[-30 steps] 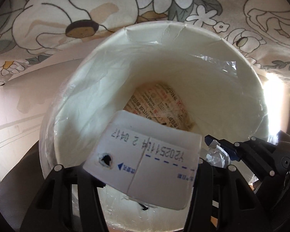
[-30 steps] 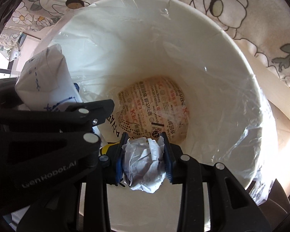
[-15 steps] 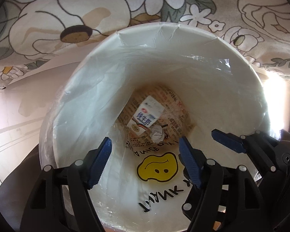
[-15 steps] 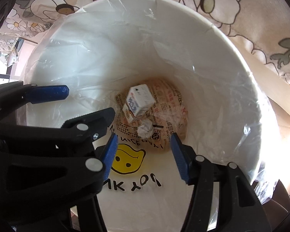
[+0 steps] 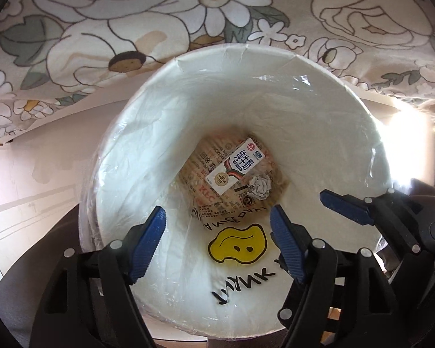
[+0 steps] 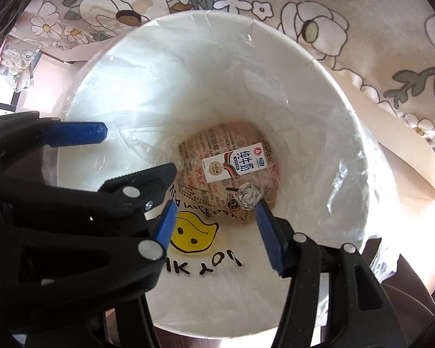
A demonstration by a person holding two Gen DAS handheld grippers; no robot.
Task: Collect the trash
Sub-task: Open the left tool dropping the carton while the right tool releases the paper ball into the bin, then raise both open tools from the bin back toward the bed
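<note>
A floral cloth (image 5: 165,29) (white blooms, grey-green leaves, dark outlines) fills the background; a pale cardboard sheet (image 6: 403,142) lies under its edge.

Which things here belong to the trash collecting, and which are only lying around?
Part of the job: milk carton, crumpled paper ball, white bin with its plastic liner.

Just there: floral cloth, printed paper at the bin's bottom.

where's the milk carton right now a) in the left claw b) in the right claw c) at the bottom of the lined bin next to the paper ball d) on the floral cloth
c: the milk carton lies flat at the bottom of the bin beside the crumpled paper ball, and both the left claw and right claw are open and empty.
</note>
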